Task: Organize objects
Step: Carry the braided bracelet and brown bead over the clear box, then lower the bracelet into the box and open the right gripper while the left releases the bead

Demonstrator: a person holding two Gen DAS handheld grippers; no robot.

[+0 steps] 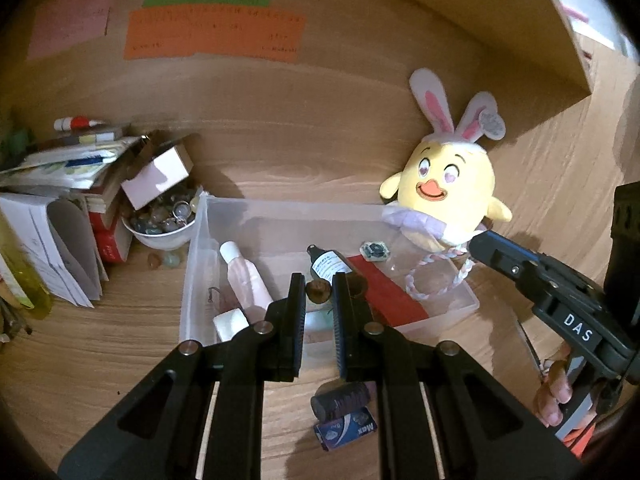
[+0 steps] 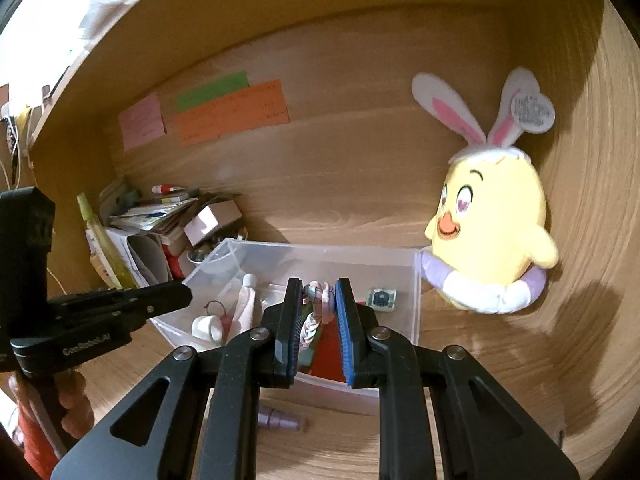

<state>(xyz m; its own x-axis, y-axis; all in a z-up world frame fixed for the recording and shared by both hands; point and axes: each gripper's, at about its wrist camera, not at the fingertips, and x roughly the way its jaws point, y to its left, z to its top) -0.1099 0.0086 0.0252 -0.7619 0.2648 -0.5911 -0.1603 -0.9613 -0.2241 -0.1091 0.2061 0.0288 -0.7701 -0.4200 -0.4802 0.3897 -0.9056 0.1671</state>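
Right claw (image 2: 317, 296) grips braided cord (image 2: 320, 300) over bin (image 2: 416, 280) on wood shelf (image 2: 360, 208).

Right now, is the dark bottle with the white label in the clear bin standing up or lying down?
Lying down. The dark bottle rests on its side on the floor of the clear bin, its cap pointing toward the back wall.

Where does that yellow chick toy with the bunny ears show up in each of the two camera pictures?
Left wrist view: the yellow chick toy sits right of centre, leaning on the wooden back wall behind the clear plastic bin's far right corner.
Right wrist view: the yellow chick toy is at the right edge, beside the bin's right wall.
Shared landmark: the orange paper on the back wall.
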